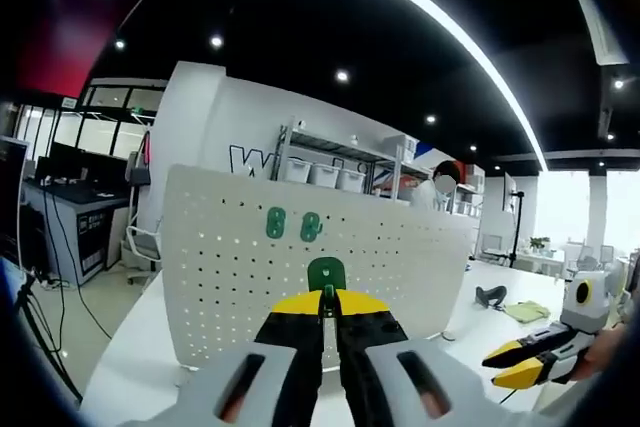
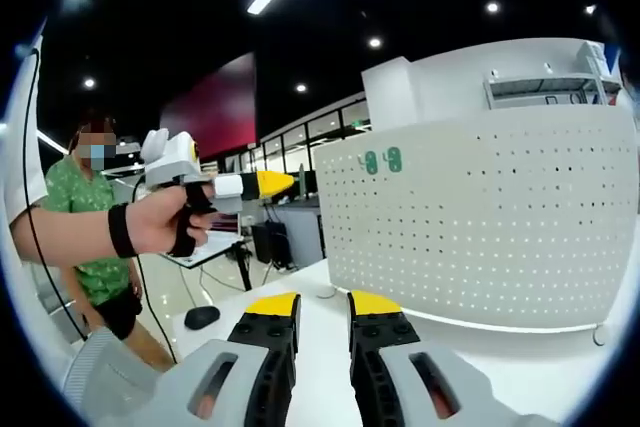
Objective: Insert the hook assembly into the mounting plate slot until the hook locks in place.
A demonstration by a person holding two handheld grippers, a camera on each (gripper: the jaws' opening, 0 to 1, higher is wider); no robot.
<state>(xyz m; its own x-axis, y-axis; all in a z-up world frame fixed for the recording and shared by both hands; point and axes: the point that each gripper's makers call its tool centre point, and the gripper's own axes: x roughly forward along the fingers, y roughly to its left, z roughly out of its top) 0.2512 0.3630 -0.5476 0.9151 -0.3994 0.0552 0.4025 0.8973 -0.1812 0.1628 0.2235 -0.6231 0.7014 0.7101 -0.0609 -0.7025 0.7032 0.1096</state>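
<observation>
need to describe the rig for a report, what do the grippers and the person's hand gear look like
Both the left gripper and right gripper have pale grey bodies, black jaws and yellow tips. In the right gripper view, the hand on the left gripper wears a black wristband and a black strap.

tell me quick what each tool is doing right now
Left tool: shut on the green hook.
Right tool: open, holding nothing.

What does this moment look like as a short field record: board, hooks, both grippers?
board: white pegboard upright on white table
mounted hooks: two green hooks side by side near the board's top
left gripper: jaws shut on green hook, held before the board
right gripper: jaws open, holding nothing, apart from board
</observation>
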